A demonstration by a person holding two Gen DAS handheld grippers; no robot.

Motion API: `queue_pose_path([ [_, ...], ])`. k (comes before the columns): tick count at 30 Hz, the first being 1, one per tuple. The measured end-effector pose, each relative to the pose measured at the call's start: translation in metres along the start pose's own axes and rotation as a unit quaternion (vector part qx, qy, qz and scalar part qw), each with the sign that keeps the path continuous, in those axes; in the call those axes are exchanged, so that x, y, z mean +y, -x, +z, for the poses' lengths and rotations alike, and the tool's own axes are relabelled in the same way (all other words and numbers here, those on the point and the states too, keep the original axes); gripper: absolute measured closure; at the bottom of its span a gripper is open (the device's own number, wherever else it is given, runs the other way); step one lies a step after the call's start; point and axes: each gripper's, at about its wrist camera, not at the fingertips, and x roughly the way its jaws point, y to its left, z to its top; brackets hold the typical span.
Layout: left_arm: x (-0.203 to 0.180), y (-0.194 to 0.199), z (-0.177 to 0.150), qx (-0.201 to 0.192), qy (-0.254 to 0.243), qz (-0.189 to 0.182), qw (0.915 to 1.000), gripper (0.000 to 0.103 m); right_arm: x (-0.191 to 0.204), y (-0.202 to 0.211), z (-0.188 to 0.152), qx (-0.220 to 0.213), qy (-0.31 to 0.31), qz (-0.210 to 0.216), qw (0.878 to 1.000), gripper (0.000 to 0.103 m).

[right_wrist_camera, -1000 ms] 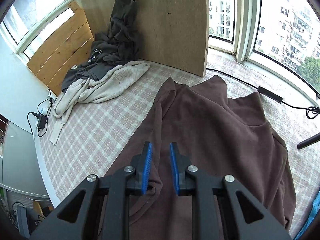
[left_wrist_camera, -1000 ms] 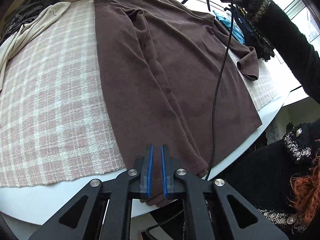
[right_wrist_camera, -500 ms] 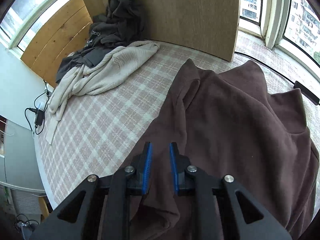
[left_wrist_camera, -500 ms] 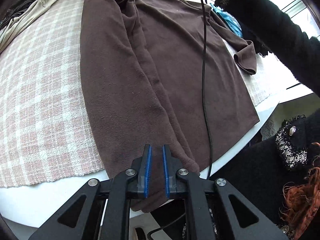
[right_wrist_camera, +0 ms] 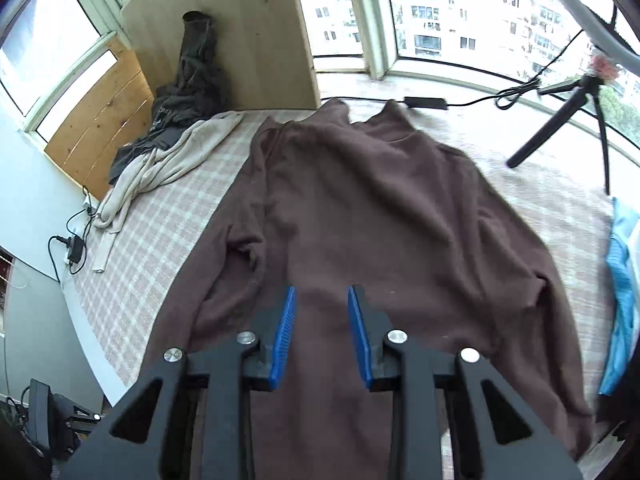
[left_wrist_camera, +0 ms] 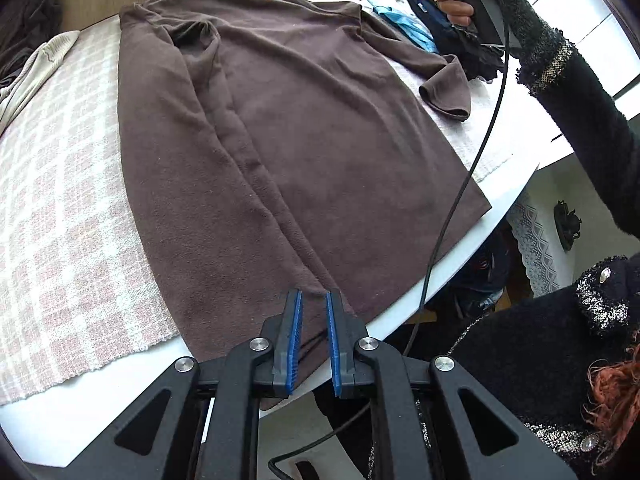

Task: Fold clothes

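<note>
Left claw (left_wrist_camera: 314,300) narrow, right claw (right_wrist_camera: 321,295) wide (both empty); cable (left_wrist_camera: 460,196) crosses brown sweater (left_wrist_camera: 304,132).

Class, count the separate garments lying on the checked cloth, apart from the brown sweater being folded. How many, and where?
2 clearly: a cream knit top left of the brown sweater, and a dark grey garment heaped against the wooden board. A blue fabric at the right edge may be another.

No legible text anywhere.
</note>
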Motion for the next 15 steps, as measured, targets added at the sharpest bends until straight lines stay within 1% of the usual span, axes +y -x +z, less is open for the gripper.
queue_pose_path([
  [1,-0.003,-0.001,0.002,-0.002,-0.001,-0.001,1.0,0.093,-0.016,0.013,-0.001,-0.007,-0.001,-0.027,1.0,0.063],
  [4,-0.008,-0.007,0.009,-0.004,0.01,-0.007,0.9999,0.093,-0.054,0.029,0.003,-0.011,0.009,-0.09,0.996,0.063],
  [5,-0.011,-0.008,0.012,-0.006,0.009,-0.009,0.9999,0.093,-0.065,0.031,0.006,-0.012,0.013,-0.108,0.994,0.063],
  [6,-0.014,-0.008,0.015,-0.007,0.009,-0.011,0.9999,0.093,-0.073,0.027,0.011,-0.012,0.02,-0.117,0.993,0.062],
  [8,-0.022,-0.019,0.024,-0.005,0.009,0.001,0.9999,0.092,-0.088,0.01,0.026,-0.01,0.029,-0.121,0.992,0.06],
  [9,-0.024,-0.024,0.028,-0.002,0.015,0.009,0.9998,0.089,-0.093,-0.004,0.035,-0.006,0.033,-0.119,0.992,0.058],
  [12,-0.021,-0.038,0.034,0.011,0.048,0.022,0.9985,0.089,-0.111,-0.048,0.06,0.007,0.046,-0.115,0.992,0.055],
  [15,-0.016,-0.05,0.035,0.023,0.082,0.028,0.9959,0.089,-0.126,-0.1,0.081,0.038,0.073,-0.127,0.988,0.055],
])
